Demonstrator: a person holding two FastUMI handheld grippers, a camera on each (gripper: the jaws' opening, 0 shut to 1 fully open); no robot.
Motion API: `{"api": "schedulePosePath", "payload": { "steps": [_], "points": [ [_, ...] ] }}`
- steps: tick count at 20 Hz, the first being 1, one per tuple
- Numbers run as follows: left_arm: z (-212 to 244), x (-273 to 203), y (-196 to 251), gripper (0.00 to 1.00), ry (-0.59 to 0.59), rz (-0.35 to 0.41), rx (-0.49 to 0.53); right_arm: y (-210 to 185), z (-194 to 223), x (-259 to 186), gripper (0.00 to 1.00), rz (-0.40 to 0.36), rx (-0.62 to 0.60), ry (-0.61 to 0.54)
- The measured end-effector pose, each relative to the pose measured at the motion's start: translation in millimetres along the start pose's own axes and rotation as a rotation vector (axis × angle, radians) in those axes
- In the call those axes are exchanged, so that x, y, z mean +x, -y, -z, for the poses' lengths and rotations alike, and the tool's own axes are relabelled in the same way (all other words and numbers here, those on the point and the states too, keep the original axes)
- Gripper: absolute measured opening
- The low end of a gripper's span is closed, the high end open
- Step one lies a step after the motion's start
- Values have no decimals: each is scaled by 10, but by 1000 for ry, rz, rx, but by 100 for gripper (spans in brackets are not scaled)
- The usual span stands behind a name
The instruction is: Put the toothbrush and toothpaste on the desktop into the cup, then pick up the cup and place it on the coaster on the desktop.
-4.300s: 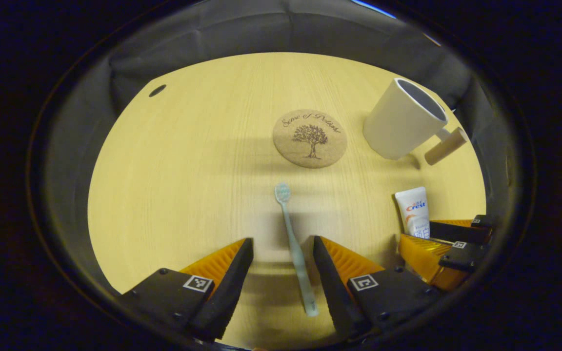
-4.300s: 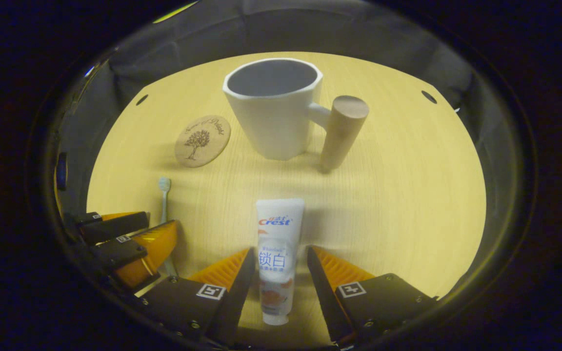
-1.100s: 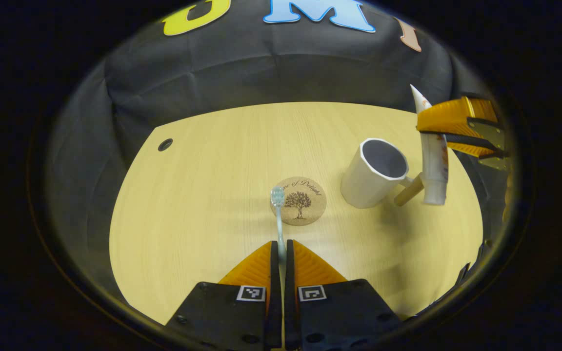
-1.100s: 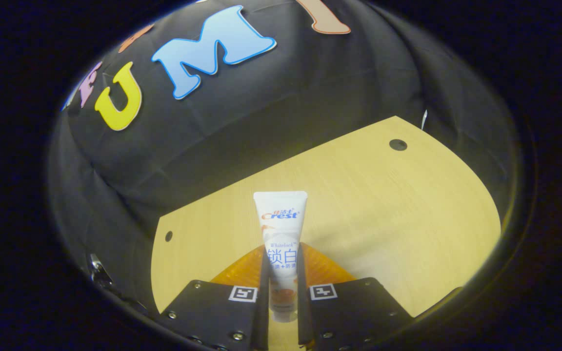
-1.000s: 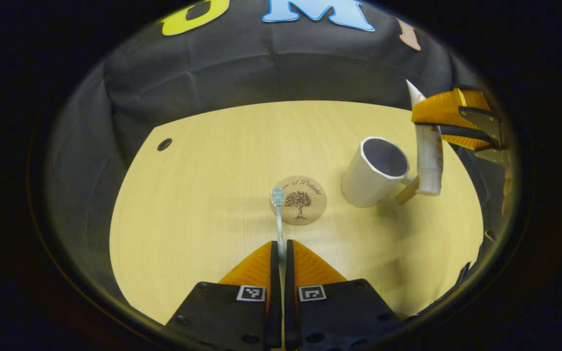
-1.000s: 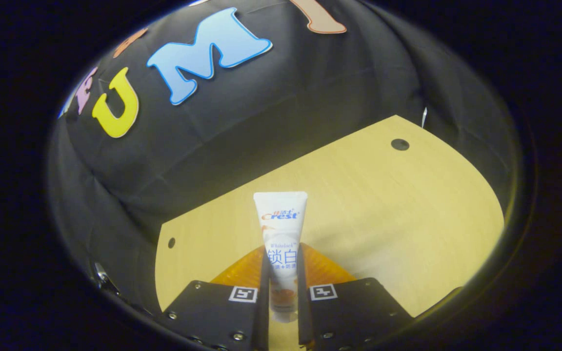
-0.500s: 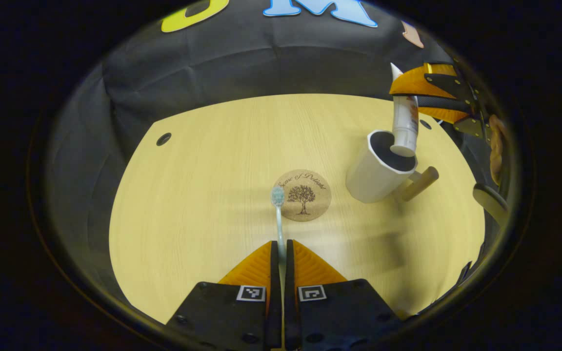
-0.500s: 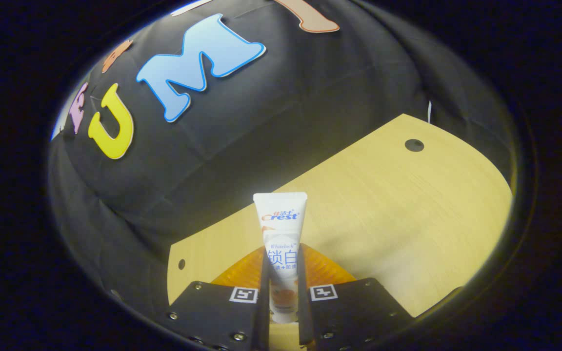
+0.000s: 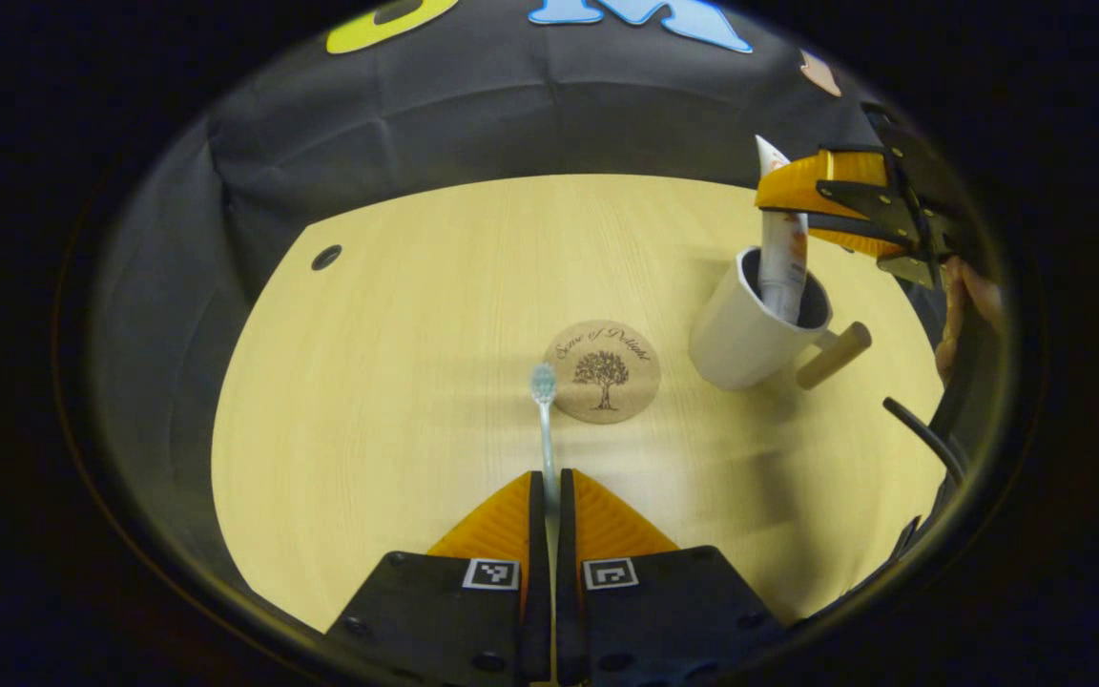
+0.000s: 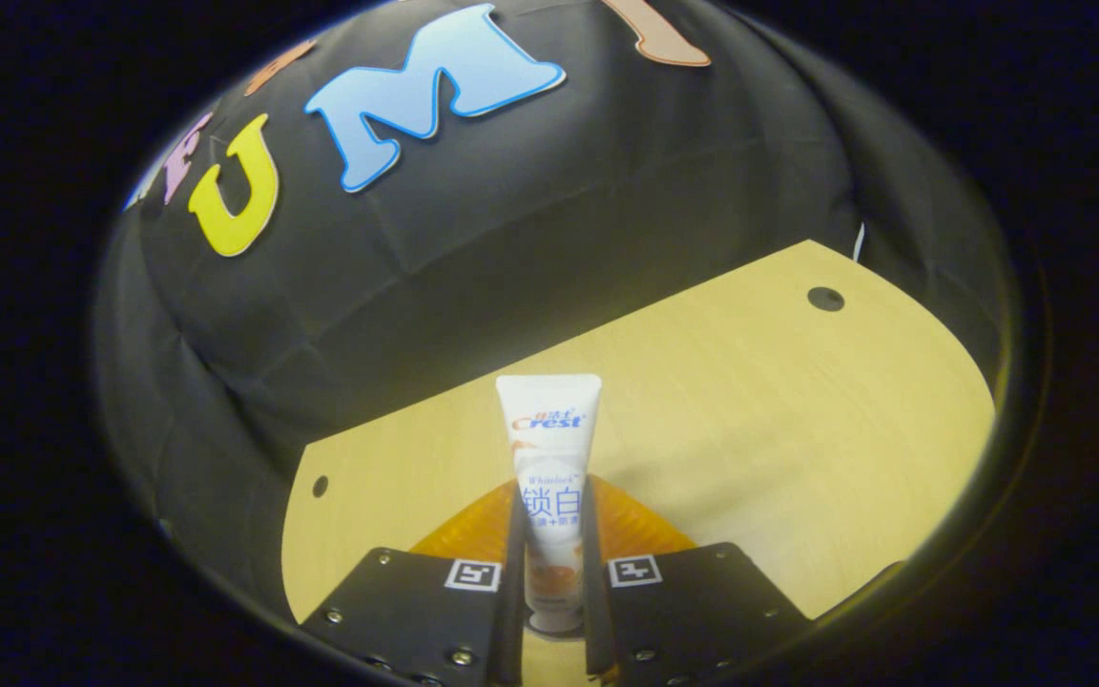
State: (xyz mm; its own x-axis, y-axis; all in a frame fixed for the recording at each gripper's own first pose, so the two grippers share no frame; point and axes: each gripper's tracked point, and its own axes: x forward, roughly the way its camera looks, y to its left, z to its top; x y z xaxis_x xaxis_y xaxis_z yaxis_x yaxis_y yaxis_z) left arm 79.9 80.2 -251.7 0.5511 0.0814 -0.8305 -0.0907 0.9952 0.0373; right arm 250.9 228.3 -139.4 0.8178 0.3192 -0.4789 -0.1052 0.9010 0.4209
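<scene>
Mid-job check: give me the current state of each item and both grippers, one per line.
toothpaste: upright, lower end inside the cup, gripped
cup: upright on the desktop, off the coaster
coaster: flat, bare
toothbrush: held off the desktop, bristles forward
left gripper: shut on toothbrush
right gripper: shut on toothpaste

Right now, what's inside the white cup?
The lower end of the toothpaste tube is inside the cup, gripped by the right gripper. The cup's bottom and the tube's cap are hidden by its wall.
</scene>
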Motion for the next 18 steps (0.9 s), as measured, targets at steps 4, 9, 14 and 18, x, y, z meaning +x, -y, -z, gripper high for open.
{"api": "schedulePosePath", "payload": {
  "steps": [4,9,14,18],
  "points": [
    [-11,14,-7,11,1,5,-3,-44,66,-53,46,-5,-13,-16],
    [-156,38,67,11,21,11,3,-58,177,-190,62,-20,-16,-30],
    [-233,86,30,11,46,13,7,4,150,-307,63,-11,-21,-22],
    [-348,165,-10,11,85,21,26,55,100,-432,63,-13,-18,-9]
  ]
}}
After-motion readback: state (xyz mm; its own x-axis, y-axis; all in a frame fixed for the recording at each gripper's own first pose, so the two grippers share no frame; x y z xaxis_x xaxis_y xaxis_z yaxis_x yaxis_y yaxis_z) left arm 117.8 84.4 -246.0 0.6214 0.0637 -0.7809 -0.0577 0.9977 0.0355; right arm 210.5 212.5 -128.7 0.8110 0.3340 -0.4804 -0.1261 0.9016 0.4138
